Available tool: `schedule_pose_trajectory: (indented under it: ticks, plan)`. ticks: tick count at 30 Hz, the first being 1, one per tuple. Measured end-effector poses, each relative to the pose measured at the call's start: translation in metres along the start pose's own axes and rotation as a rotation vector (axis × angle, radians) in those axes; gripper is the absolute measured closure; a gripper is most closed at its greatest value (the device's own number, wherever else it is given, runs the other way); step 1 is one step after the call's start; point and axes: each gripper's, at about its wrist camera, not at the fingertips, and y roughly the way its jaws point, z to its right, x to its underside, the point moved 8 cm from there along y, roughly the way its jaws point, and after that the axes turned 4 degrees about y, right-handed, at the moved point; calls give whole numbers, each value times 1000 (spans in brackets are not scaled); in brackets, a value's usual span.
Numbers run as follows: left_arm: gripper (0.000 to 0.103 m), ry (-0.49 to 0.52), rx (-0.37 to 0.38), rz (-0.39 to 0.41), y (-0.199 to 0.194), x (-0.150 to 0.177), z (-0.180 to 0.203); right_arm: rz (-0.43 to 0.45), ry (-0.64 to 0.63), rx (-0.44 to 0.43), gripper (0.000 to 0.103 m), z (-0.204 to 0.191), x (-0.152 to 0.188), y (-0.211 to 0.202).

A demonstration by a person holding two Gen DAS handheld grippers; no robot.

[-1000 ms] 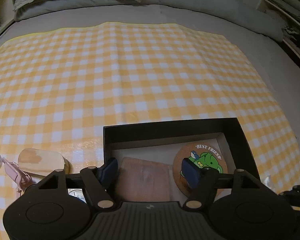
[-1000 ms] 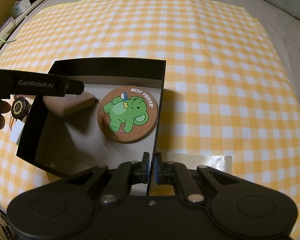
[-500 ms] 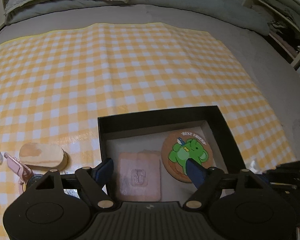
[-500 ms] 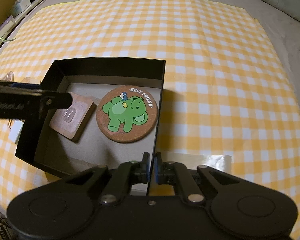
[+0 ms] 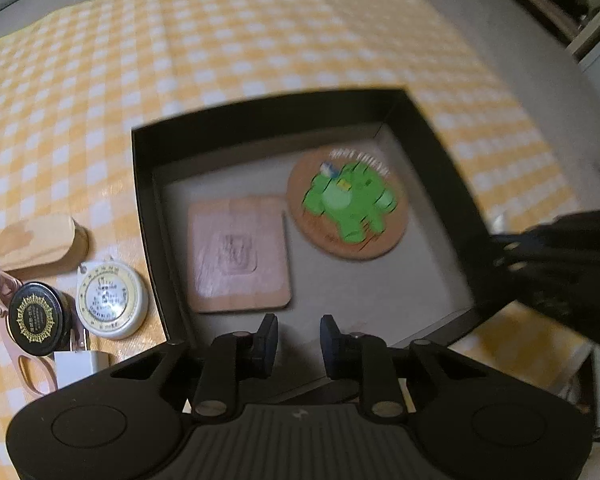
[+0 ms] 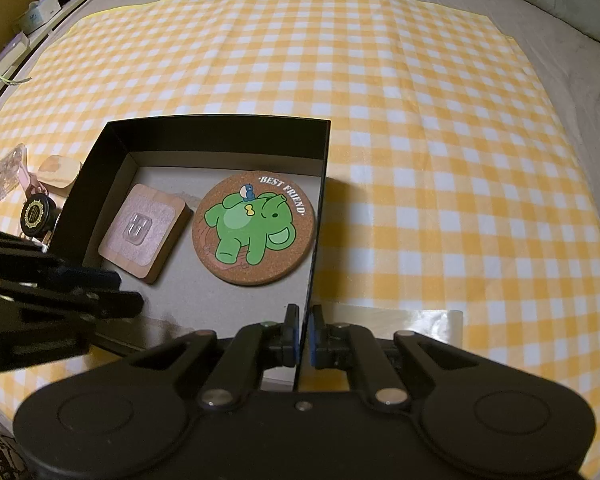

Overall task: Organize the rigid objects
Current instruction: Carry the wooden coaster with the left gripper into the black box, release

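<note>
A black open box (image 5: 140, 184) sits on the yellow checked cloth. Flat on its floor lie a round cork coaster (image 5: 346, 204) printed with a green elephant and, to its left, a square wooden coaster (image 5: 238, 256). My left gripper (image 5: 299, 340) hovers over the box's near edge. Its jaws are closing to a narrow gap, with nothing between them. My right gripper (image 6: 303, 338) is shut on the box's (image 6: 204, 136) right wall near the front corner. The right wrist view shows both coasters too, the round coaster (image 6: 254, 228) and the square coaster (image 6: 144, 232).
Left of the box lie an oval wooden piece (image 5: 36, 242), a white round tape measure (image 5: 110, 306), a black round tin (image 5: 36, 320), a white plug (image 5: 82, 362) and a pink clip. A strip of clear tape (image 6: 400, 324) lies on the cloth right of the box.
The left gripper let go of the square coaster, which now lies flat in the box. It then drew back toward the box's near edge, tilted down, and its jaws narrowed. The right gripper stayed still.
</note>
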Motion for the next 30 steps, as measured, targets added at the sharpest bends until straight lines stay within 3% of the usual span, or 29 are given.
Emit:
schedule_pose_trajectory:
  ticks: [11,18,25,30]
  plan:
    - [80,13,-111,50,10,-21,-12,0,-8,1,98,-1,1,0]
    - [85,10,18,18,2,-14,-2,-1,-1,-7,98,-2,1,0]
    - [86,65,-25,-32,12,4,4,-1,1,-8,98,-3,2,0]
    - [86,72,-42,-21,20,-1,6,-4,-7,-5,97,-4,3,1]
